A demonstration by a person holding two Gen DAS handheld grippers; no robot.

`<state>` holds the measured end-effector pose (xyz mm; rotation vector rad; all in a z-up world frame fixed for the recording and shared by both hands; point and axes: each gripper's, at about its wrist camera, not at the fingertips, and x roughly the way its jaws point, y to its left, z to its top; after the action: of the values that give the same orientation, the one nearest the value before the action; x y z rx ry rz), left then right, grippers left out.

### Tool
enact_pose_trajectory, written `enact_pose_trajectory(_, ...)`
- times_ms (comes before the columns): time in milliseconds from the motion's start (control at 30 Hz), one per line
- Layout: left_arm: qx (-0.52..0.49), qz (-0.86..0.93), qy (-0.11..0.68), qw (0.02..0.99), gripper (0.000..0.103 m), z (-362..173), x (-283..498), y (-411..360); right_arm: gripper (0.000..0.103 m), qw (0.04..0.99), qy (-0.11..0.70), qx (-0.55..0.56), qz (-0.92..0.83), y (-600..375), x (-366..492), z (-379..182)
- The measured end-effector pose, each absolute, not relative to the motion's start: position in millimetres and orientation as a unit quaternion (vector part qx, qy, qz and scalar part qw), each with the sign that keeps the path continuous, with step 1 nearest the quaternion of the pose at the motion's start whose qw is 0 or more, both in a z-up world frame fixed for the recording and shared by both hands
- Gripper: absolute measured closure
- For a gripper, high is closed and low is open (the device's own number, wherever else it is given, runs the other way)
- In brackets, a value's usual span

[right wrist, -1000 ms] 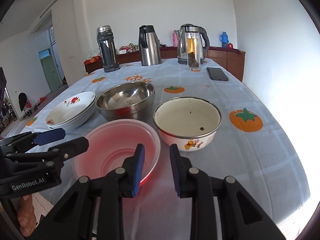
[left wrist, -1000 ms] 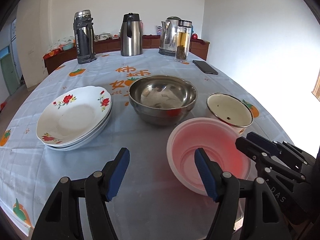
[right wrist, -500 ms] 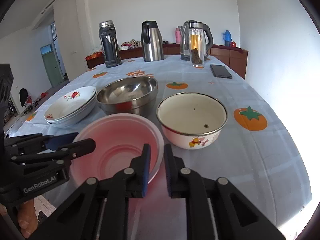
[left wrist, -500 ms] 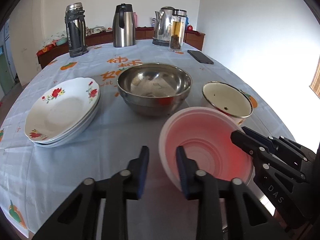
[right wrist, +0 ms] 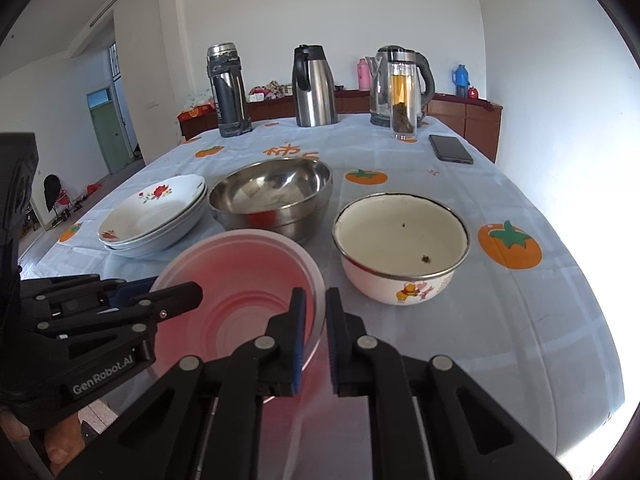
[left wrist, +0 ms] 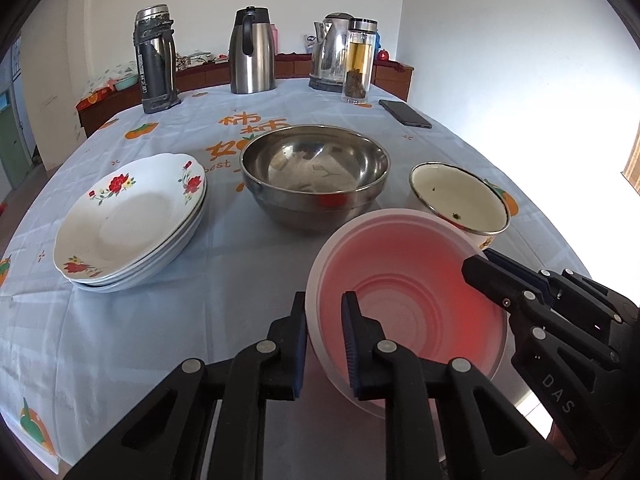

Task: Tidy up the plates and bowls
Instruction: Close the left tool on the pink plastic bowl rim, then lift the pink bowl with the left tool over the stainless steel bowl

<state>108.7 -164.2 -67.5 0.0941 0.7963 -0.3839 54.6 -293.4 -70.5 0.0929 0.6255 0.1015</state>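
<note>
Both tools clamped on the pink plastic bowl (left wrist: 404, 300), at the near edge of the bench (left wrist: 132, 328). Left tool (left wrist: 324, 340) pinches the bowl's near-left rim, one pad inside, one outside. Right tool (right wrist: 316, 336) grips the opposite rim the same way. Bowl looks tipped toward the left camera, perhaps just off the cloth; cannot tell for certain.

Done so far, by the look of it: floral plates (left wrist: 132, 216) already sit in one stack at the left. Steel bowl (left wrist: 314, 176) stands mid-bench, empty. Enamel bowl (right wrist: 402, 248) stands to the right, a few dark specks inside, apart from the others.

Left to do: none of the three bowls is nested yet. Likely the pink bowl goes into the steel one, or the reverse by size. Flasks, kettle, tea bottle and phone at the far end are untouched.
</note>
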Motion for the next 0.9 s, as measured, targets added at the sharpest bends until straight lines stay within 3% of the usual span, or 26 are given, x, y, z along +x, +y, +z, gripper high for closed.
enact_pose_trajectory(900, 0.031, -0.151, 0.335, 0.929, 0.085, -8.5, 133.8, -148.4, 0.093, 0.973, 0.215, 0.032, 0.074, -274.2, 76.2, 7.9)
